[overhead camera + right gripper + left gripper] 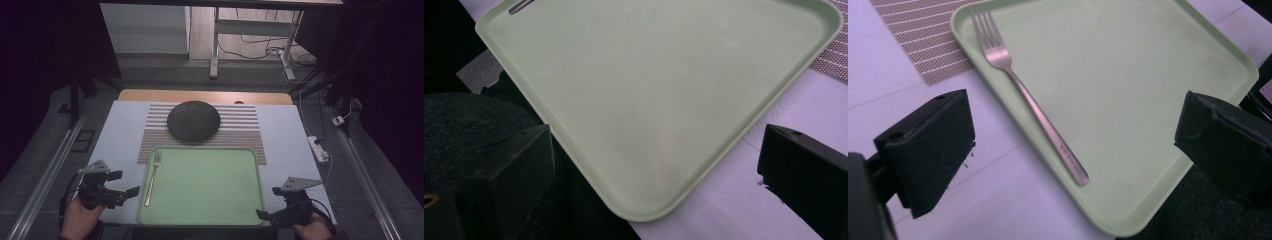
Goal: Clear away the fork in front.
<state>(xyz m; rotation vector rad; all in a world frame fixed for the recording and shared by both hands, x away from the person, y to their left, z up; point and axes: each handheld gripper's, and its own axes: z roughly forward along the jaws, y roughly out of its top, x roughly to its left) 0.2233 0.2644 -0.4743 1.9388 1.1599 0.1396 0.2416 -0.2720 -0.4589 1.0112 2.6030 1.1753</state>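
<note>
Left gripper at 8 o'clock on the pale table top, held in the person's left hand. Jaws spread wide, nothing between them, not touching anything. In the left gripper view both black pads sit far apart at the frame's sides, with the near left corner of the tray and the fork's handle end lying between them farther off.

Right gripper at 5 o'clock, held in the right hand. Jaws spread wide too, empty. In the right gripper view the tray's near corner sits between the two pads; no contact visible.

Light green rectangular plastic tray at 6 o'clock, between the two grippers, its near edge at the table's near edge. Silver metal fork lies flat inside the tray along its left rim, tines toward 12 o'clock, handle toward 6. Left gripper is just beside the fork, with the tray rim between them.

Brown-and-white striped placemat lies under the tray's far edge and runs on toward 12 o'clock. Dark grey round domed woven object sits on the placemat at 12 o'clock, just beyond the tray; can't tell if it touches the rim.

Beyond the table: a strip of wooden board, white desk legs, cables on the floor, a white power strip at 3 o'clock.
</note>
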